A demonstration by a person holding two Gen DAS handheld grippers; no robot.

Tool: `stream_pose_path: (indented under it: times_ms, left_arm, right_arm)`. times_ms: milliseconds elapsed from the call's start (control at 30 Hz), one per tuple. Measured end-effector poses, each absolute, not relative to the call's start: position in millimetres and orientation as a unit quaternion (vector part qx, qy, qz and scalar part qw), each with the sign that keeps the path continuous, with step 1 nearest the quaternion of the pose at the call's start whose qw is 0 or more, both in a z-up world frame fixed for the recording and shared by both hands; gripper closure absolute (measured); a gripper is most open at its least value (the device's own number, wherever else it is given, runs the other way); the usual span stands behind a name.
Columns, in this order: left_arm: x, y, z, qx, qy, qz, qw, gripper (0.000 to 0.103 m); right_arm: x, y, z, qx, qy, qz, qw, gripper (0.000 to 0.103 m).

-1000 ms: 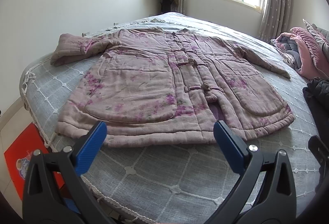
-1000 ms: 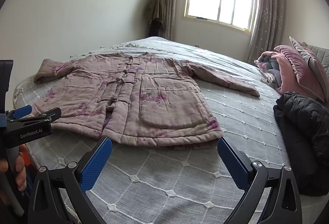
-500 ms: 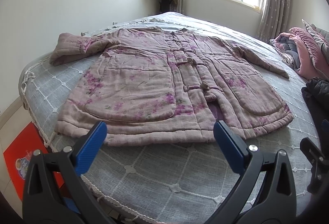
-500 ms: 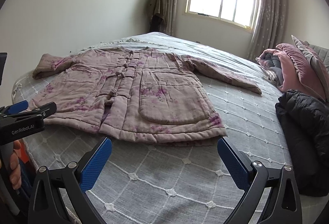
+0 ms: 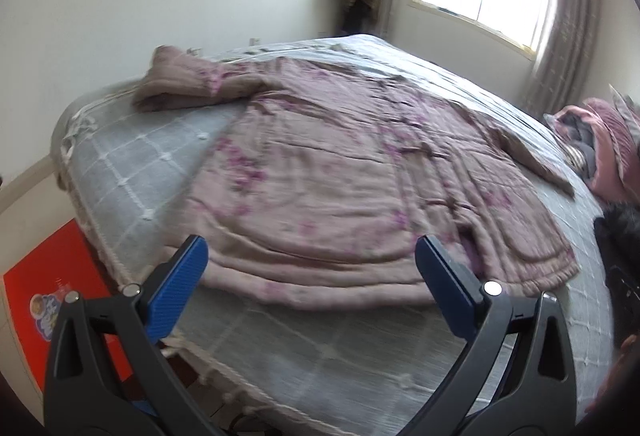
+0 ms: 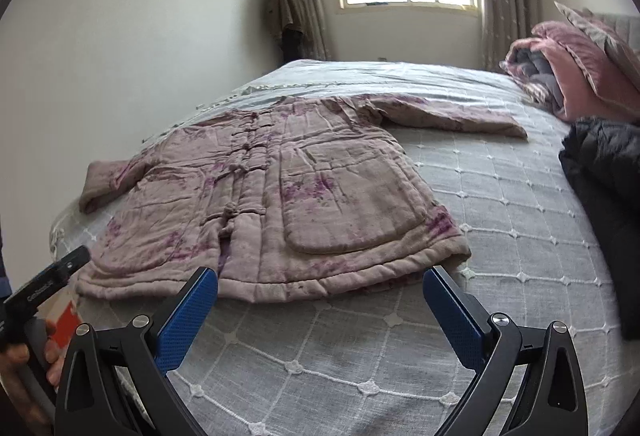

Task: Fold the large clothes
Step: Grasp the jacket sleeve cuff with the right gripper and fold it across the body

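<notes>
Jacket: the quilted floral jacket lies spread flat, front up, on the bed, its hem nearest you and its collar toward the window at 12 o'clock.
Fingers: your left gripper and right gripper both hover spread wide just short of the hem, pinching nothing.
Thickness risk: the padding looks bulky, so a shallow bite may catch only the top layer and let the fold come apart.
Sleeve risk: the left sleeve is bunched near the bed's edge at 10 o'clock; lifting the body first may drag it over the side.
Opening risk: the front gapes below the last knot button, so a grip there may peel one panel off the other.
Blur: your left view is smeared, so judge hem contact from the right view.
Neighbours: a black coat lies at 3 o'clock, well apart from the jacket, and pink bedding sits at 1 o'clock.
Clearance: the right sleeve points toward that bedding but stops short; nothing lies between you and the hem.
</notes>
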State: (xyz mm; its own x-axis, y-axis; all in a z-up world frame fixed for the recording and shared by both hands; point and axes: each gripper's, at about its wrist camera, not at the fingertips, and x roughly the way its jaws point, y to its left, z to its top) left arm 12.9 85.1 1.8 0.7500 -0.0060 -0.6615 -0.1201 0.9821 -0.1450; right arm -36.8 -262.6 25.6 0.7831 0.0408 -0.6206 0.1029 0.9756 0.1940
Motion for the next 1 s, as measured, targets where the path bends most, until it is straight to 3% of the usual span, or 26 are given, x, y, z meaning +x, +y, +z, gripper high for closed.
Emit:
stream_pose_path:
  times_ms: [167, 300, 400, 533, 933, 1000]
  left_arm:
    - [26, 143, -18, -0.140, 0.382, 0.063, 0.911, 0.006]
    - [32, 177, -38, -0.186, 0.415, 0.065, 0.888, 0.042]
    - [39, 187, -54, -0.218, 0.443, 0.043, 0.868, 0.053]
    - [48, 189, -60, -0.214, 0.436, 0.035, 0.873, 0.053]
    - [60, 177, -60, -0.192, 0.416, 0.032, 0.888, 0.053]
    - [59, 178, -57, -0.198, 0.407, 0.034, 0.891, 0.053]
  right_arm:
    - [-3, -302, -16, 0.148, 0.446, -0.047, 0.881, 0.000]
    - [18, -327, -28, 0.172, 0.452, -0.051, 0.874, 0.001]
    - [30, -348, -39, 0.198, 0.451, -0.060, 0.868, 0.010]
    - [50, -367, -55, 0.231, 0.470, -0.046, 0.851, 0.028]
    - [79, -379, -71, 0.251, 0.453, -0.034, 0.855, 0.030]
    - [75, -384, -67, 0.259, 0.446, -0.042, 0.856, 0.040]
